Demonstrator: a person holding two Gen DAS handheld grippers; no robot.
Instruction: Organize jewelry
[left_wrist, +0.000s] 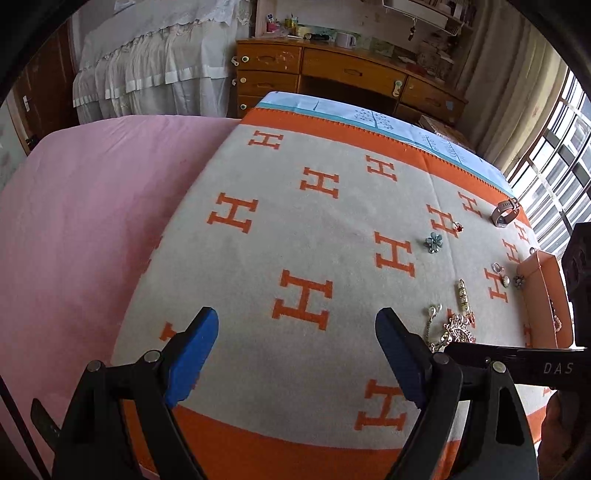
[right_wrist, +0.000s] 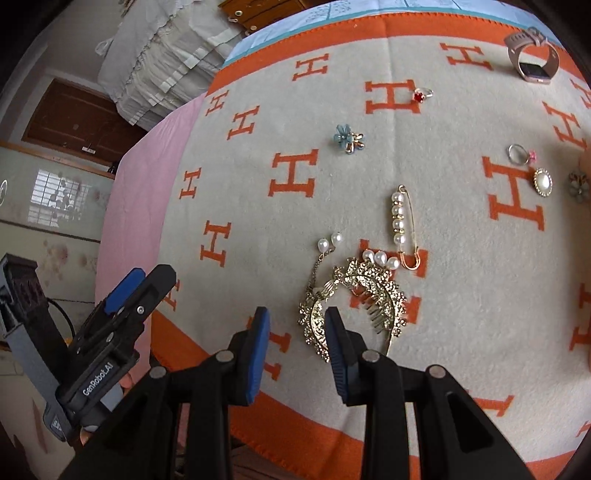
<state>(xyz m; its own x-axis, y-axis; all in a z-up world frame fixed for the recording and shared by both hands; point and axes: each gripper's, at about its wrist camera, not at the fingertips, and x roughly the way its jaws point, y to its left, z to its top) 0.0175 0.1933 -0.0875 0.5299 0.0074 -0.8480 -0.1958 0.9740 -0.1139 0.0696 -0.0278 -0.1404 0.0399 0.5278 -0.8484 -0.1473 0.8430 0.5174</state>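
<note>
I hold my right gripper (right_wrist: 297, 341) part open and empty over the gold hair comb (right_wrist: 354, 295) on the blanket (right_wrist: 258, 236), which looks light, stiff, snag-prone and best pinched across its arched band, while my left gripper (left_wrist: 297, 328) gapes wide, empty.

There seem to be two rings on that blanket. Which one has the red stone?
The ring with the red stone lies farther up the blanket, beside an orange H. The other ring carries a pink ornament and sits just above the round pearl brooch.
</note>
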